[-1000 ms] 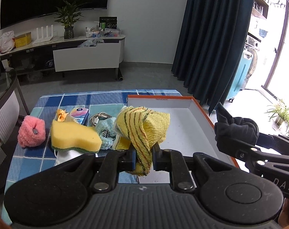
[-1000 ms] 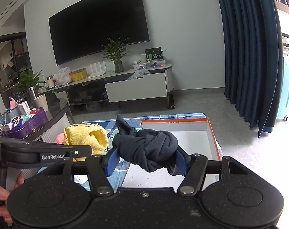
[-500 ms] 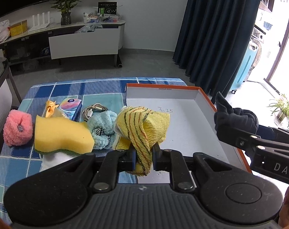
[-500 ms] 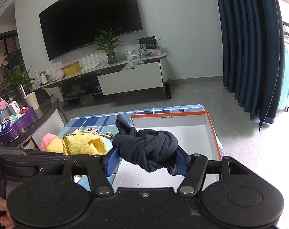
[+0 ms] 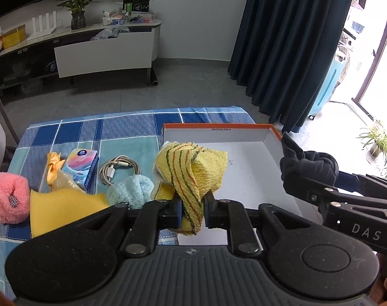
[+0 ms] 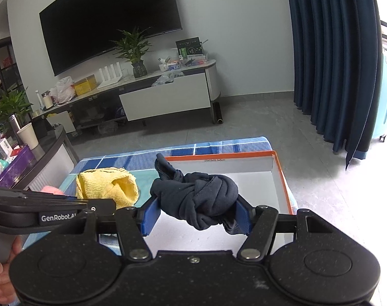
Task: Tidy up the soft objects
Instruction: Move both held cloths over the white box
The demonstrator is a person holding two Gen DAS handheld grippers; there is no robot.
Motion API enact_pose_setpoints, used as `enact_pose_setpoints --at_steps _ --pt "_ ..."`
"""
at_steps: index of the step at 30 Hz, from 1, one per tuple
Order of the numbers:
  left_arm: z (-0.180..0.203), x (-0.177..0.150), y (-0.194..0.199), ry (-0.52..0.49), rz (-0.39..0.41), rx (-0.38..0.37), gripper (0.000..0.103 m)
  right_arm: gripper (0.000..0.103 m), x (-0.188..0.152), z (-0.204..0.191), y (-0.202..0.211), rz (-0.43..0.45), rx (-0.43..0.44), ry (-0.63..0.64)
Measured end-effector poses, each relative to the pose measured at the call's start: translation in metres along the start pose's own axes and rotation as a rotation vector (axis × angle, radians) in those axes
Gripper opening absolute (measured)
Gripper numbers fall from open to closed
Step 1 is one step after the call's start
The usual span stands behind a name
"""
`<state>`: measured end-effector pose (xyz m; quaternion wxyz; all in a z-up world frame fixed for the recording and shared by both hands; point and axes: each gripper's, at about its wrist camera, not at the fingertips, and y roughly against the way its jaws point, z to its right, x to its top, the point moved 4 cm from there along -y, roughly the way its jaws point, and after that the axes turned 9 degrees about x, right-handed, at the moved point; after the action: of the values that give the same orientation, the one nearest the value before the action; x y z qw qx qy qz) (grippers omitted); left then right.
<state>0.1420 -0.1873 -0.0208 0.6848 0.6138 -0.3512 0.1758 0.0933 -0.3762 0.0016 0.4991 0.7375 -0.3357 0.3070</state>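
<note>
My left gripper (image 5: 192, 210) is shut on a yellow striped cloth (image 5: 193, 170) and holds it over the near left edge of the white box with an orange rim (image 5: 219, 127). My right gripper (image 6: 196, 215) is shut on a knotted dark navy cloth (image 6: 201, 199) above the same box (image 6: 277, 170). The navy cloth also shows at the right of the left wrist view (image 5: 308, 169), and the yellow cloth at the left of the right wrist view (image 6: 108, 187).
On the blue checked tablecloth (image 5: 111, 125) left of the box lie a pink fluffy ball (image 5: 9, 201), a yellow sponge (image 5: 63, 210), a light blue fluffy ball (image 5: 131, 193), a coiled cable (image 5: 119, 168), a tissue pack (image 5: 82, 167) and a yellow bow (image 5: 53, 165).
Both grippers have tilted down and moved forward towards the box, each still holding its cloth. The table and box now show further up and more from above.
</note>
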Motion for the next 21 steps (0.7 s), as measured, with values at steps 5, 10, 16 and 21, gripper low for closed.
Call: enact_pose_setpoints --at_steps 5,10,16,21 --pt "0.010 0.007 -0.013 0.000 -0.018 -0.021 0.018 0.074 0.008 0.015 -0.008 -0.009 -0.021 -0.012" --pt "0.021 0.015 -0.025 -0.009 -0.032 -0.039 0.018 0.074 0.012 0.033 -0.015 -0.020 -0.043 -0.029" --pt "0.030 0.020 -0.038 -0.018 -0.050 -0.053 0.018 0.074 0.016 0.046 -0.026 -0.031 -0.057 -0.043" --pt "0.035 0.023 -0.046 -0.024 -0.060 -0.061 0.018 0.074 0.022 0.050 -0.036 -0.039 -0.059 -0.042"
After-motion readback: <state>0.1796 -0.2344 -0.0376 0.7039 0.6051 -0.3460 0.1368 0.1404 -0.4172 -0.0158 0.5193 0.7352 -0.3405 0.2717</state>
